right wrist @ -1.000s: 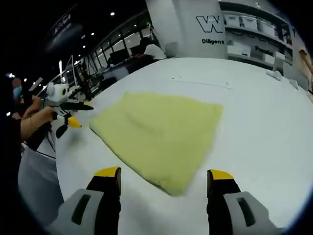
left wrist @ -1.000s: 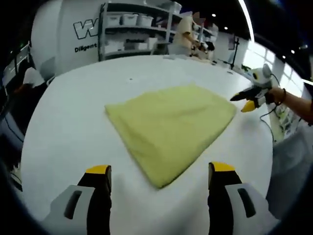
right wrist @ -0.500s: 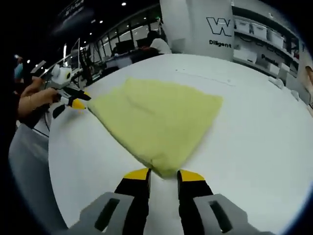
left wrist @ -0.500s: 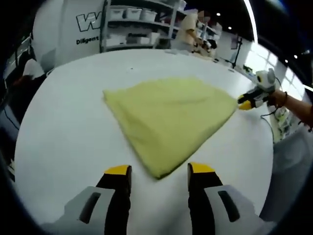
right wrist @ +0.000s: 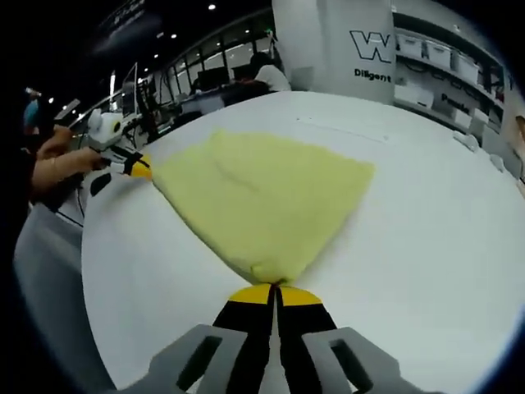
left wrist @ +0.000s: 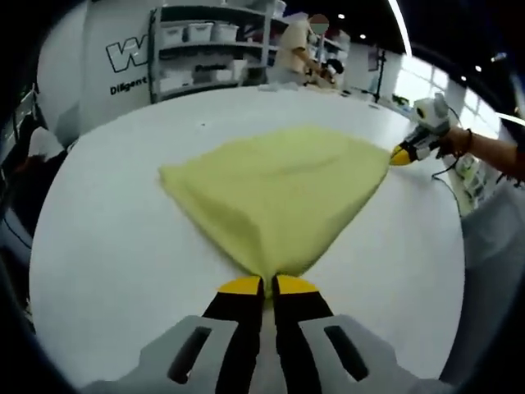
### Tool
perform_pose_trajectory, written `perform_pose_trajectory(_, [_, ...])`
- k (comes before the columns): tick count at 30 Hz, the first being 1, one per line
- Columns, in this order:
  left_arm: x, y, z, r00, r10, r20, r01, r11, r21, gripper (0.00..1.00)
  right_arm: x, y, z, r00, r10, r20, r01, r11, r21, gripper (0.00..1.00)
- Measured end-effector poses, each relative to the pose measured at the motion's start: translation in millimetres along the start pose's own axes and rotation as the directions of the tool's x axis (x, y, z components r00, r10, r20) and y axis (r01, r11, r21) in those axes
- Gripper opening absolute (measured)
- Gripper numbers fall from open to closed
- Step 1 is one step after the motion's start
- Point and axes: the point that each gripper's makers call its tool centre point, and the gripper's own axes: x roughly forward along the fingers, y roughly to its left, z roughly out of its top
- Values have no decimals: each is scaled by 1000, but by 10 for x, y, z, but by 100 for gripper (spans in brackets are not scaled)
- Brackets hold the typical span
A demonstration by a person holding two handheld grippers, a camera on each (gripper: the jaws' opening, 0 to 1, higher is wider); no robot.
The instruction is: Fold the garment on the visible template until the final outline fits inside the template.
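A yellow garment (left wrist: 279, 189) lies folded flat on the round white table (left wrist: 107, 238). In the left gripper view its near corner narrows into my left gripper (left wrist: 268, 283), which is shut on that corner. My right gripper (left wrist: 399, 156) shows at the cloth's right corner, held by a hand. In the right gripper view the garment (right wrist: 262, 197) ends in a near corner at my right gripper (right wrist: 276, 291), shut on it. The left gripper (right wrist: 135, 168) sits at the cloth's left corner there.
Shelves with white bins (left wrist: 197, 49) and a standing person (left wrist: 295, 53) are beyond the table's far edge. A white pillar with lettering (right wrist: 361, 49) stands behind the table (right wrist: 426, 222). People sit at desks (right wrist: 262, 78) farther back.
Both grippers went from wide open to shut. Each has moved in onto a corner of the yellow garment and closed on it. The cloth has stayed flat.
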Motion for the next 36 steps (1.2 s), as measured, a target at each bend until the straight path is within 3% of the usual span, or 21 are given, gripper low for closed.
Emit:
perform_pose_trajectory(11, [-19, 34, 1, 1000, 8, 1, -8, 1000, -9, 1, -134, -125, -12, 1000, -17, -9, 17, 1000, -14, 0])
perform_pose_trajectory(22, [-153, -21, -56, 1000, -14, 10, 15, 999, -35, 1, -119, -8, -108, 999, -1, -41, 0, 1000, -16, 0])
perform_pose_trajectory(36, [-335, -127, -257, 999, -49, 18, 50, 997, -61, 1, -229, 212, -216, 998, 35, -58, -36, 999, -22, 0])
